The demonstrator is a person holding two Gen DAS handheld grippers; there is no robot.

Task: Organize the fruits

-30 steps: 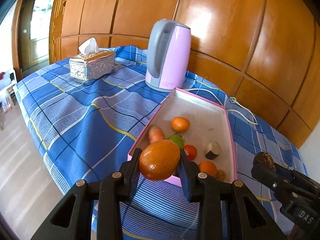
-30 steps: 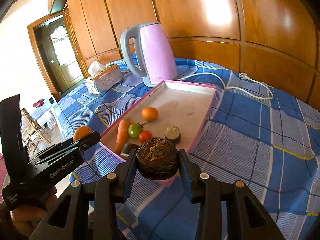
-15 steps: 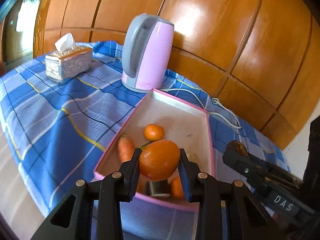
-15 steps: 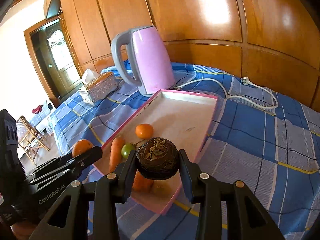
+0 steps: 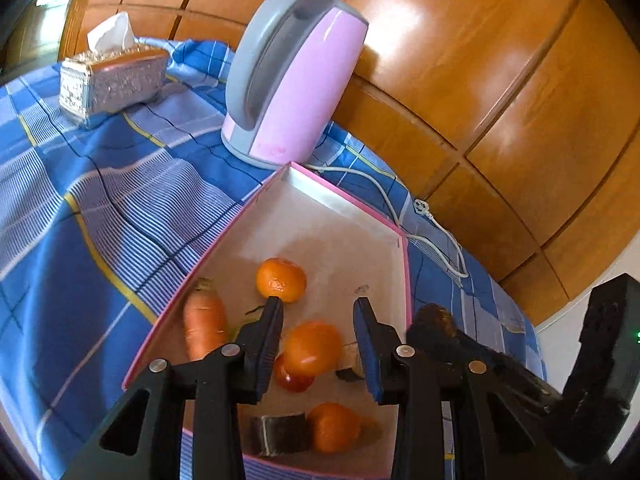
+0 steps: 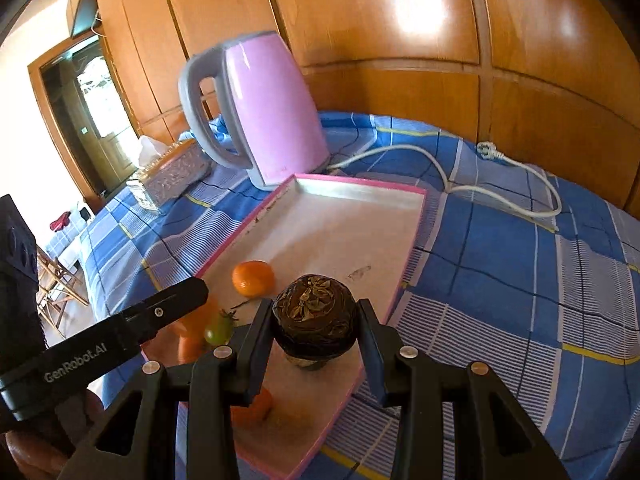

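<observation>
A pink-rimmed tray point(image 5: 405, 248) lies on the blue checked cloth. My left gripper point(image 5: 318, 312) is open above it; a blurred orange point(image 5: 312, 348) sits below and between its fingers, free of them. In the tray lie a carrot point(image 5: 202, 326), two more oranges point(image 5: 280, 280) point(image 5: 334, 426), a red tomato point(image 5: 292, 378) and a dark cut piece point(image 5: 276, 434). My right gripper point(image 6: 316, 316) is shut on a dark brown round fruit point(image 6: 314, 314) over the tray's point(image 6: 412, 240) near right part. A green tomato point(image 6: 218, 328) and an orange point(image 6: 253, 278) show in that view.
A pink kettle point(image 5: 288, 80) stands behind the tray, its white cord point(image 6: 500, 196) trailing right across the cloth. A silver tissue box point(image 5: 112, 80) sits at the far left. Wooden wall panels close the back. The table edge drops off on the left.
Both grippers moved forward over the tray. My left gripper opened and let go of the orange, which dropped toward the tray. The right gripper still holds the dark fruit.
</observation>
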